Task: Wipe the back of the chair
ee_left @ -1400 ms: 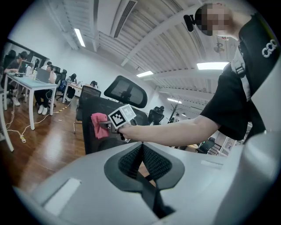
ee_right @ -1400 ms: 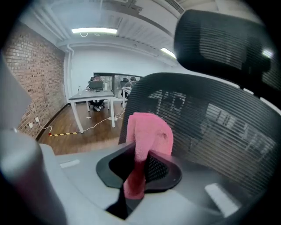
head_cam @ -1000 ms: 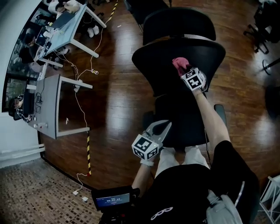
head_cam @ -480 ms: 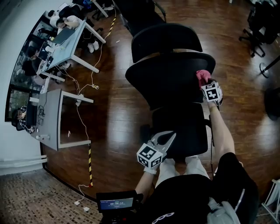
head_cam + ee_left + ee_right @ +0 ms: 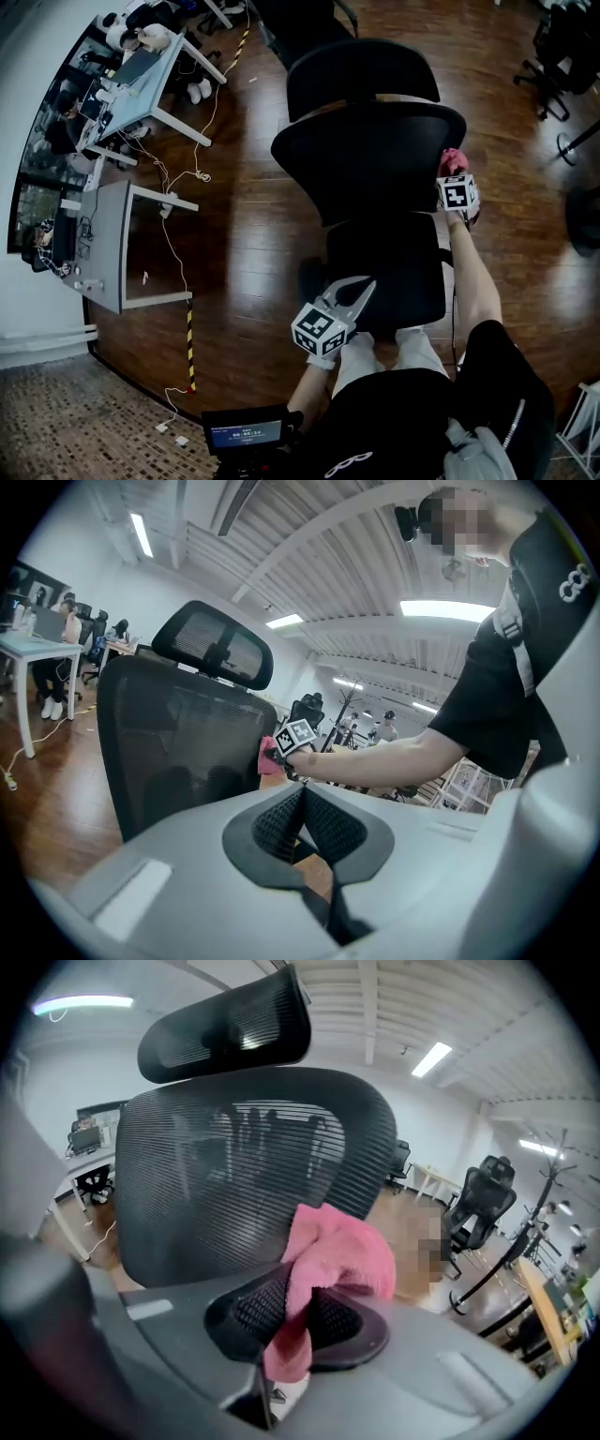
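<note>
Rightward has slid the right gripper (image 5: pixel 453 174), fingers clamped on a fluffy pink cloth (image 5: pixel 451 157) at the right edge of the black mesh chair back (image 5: pixel 366 159), mid-wipe; left gripper (image 5: pixel 359 285) pinched together, empty. Next, probably sweep leftward.

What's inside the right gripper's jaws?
A pink cloth, clamped by the right gripper: bunched above the jaws, a tail hanging below. The stretch between the pads is covered.
</note>
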A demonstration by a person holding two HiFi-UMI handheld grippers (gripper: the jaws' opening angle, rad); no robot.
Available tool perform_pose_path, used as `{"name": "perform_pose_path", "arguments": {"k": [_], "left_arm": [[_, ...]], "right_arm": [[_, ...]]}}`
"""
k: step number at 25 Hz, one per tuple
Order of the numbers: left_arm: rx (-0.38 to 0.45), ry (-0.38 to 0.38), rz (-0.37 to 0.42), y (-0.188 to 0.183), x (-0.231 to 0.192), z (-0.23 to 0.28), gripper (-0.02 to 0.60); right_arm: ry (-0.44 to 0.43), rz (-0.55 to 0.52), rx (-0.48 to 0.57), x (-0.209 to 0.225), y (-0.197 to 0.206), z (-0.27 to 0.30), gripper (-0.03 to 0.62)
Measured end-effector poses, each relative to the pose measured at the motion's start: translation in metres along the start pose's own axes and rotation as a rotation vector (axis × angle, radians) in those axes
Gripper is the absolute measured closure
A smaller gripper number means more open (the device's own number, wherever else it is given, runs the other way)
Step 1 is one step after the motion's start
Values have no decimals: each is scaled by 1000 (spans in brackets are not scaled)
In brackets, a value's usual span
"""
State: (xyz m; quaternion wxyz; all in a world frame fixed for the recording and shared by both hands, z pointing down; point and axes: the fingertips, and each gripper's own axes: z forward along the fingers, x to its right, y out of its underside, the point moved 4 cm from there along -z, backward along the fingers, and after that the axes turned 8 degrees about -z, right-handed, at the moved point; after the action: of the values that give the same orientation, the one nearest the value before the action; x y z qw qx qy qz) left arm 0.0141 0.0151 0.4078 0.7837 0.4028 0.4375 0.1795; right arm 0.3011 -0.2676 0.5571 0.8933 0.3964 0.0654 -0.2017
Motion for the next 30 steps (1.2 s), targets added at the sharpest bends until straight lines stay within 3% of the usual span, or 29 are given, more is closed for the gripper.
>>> {"name": "perform_pose_path", "arguments": {"k": [13, 30], "left_arm": [[45, -46, -44, 3, -32, -53, 592], [100, -151, -97, 10, -93, -153, 592]], "right_arm": [[-135, -113, 70, -140, -66, 15, 551], [-442, -370, 208, -391, -141, 15, 553]]}}
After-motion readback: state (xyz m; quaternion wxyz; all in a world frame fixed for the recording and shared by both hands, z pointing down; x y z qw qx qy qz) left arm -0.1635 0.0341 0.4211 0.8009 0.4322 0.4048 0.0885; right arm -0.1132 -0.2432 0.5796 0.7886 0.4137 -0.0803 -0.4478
